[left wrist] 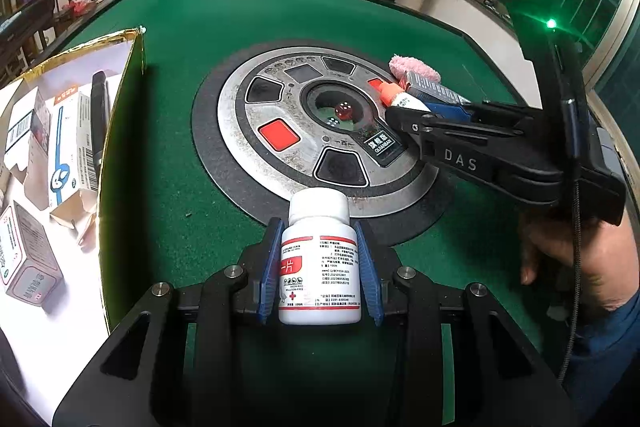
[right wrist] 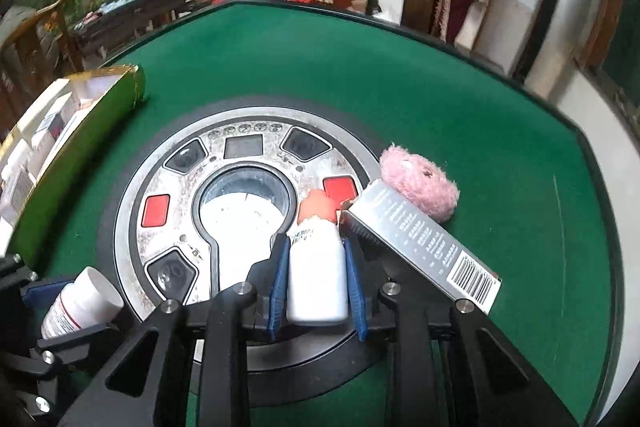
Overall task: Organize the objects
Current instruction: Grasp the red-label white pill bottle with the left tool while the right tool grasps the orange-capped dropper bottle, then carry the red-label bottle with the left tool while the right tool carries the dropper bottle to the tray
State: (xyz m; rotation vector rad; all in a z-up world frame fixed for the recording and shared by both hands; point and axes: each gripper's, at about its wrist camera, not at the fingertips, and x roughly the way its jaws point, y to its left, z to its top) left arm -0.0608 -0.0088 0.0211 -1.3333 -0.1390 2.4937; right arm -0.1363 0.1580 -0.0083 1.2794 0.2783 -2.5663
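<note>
My left gripper is shut on a white pill bottle with a white cap and a red-and-white label, held above the green table. My right gripper is shut on a small white bottle with an orange cap; it also shows in the left wrist view. A silver-grey box with a barcode lies right beside the right gripper, and a pink fluffy pad sits behind it. The pill bottle also shows in the right wrist view at the lower left.
A gold-edged open box at the table's left holds several medicine cartons. A round metal control panel with red buttons and dice sits in the middle of the green felt table. Furniture stands beyond the far edge.
</note>
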